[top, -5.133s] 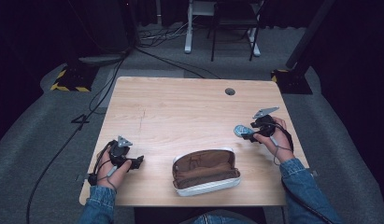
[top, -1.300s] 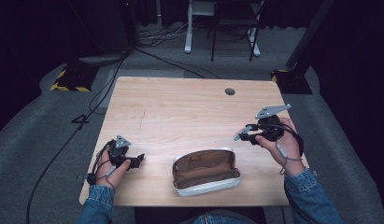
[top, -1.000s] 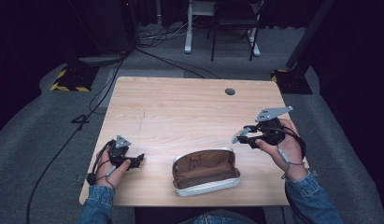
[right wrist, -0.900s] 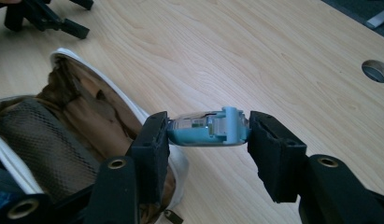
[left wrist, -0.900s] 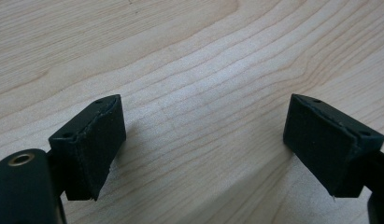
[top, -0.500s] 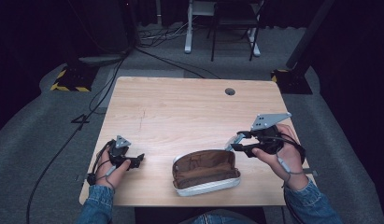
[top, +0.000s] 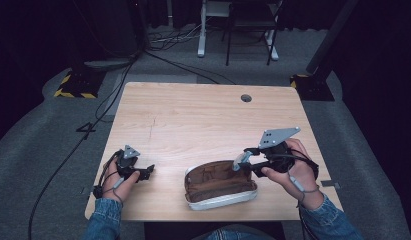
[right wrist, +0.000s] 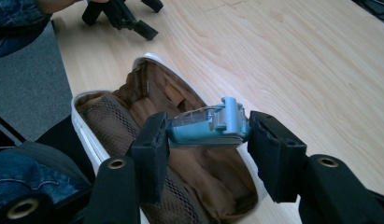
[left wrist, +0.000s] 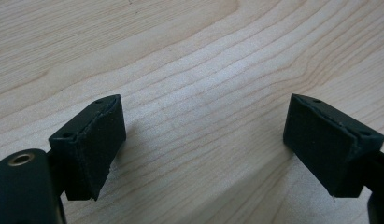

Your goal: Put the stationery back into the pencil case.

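An open white pouch [top: 220,201] with a brown lining [right wrist: 147,109] lies near the table's front edge. My right gripper [top: 243,161] [right wrist: 206,135] is shut on a small light-blue stapler [right wrist: 210,125] [top: 240,159], held just above the pouch's right end. At the front left of the table my left gripper [top: 149,171] [left wrist: 203,149] rests low over the wood, jaws wide open with nothing between them.
The wooden table [top: 193,115] has a round cable hole [top: 246,98] at the back right. Beyond it, on the grey floor, stand a desk frame [top: 233,30] and cables [top: 163,50]. The person's denim sleeves [top: 323,222] come in from the front edge.
My right gripper has carried the blue stapler leftward from the table's right side to above the pouch's right end. The left gripper has stayed put.
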`<state>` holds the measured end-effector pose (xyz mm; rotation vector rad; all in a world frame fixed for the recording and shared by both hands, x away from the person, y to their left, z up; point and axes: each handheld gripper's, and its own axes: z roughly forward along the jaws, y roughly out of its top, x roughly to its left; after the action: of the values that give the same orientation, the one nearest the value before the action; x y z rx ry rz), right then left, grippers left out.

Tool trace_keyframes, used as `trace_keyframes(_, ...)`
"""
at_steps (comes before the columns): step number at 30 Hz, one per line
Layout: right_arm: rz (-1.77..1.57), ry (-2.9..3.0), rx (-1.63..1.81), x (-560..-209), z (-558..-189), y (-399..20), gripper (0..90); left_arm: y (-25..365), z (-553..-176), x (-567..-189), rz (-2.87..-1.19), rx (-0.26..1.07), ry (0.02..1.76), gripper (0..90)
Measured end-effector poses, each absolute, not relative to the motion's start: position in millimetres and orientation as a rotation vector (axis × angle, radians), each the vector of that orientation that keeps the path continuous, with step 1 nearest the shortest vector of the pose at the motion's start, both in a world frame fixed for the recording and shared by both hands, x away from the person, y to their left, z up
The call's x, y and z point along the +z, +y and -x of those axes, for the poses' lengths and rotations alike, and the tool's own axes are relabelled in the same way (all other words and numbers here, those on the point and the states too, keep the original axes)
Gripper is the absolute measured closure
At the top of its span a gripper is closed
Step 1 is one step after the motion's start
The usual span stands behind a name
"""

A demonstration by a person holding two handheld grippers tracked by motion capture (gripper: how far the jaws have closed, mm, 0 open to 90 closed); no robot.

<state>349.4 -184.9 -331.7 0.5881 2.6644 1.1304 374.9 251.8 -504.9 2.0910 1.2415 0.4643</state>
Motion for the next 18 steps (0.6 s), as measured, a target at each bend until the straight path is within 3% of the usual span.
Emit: trace_keyframes(18, -0.505, 2.762, 1.096, -355.4, -343.8, -153.8, 49.7, 251.5, -374.8, -505.0, -2.088, 0.464, 1.245, 13.1)
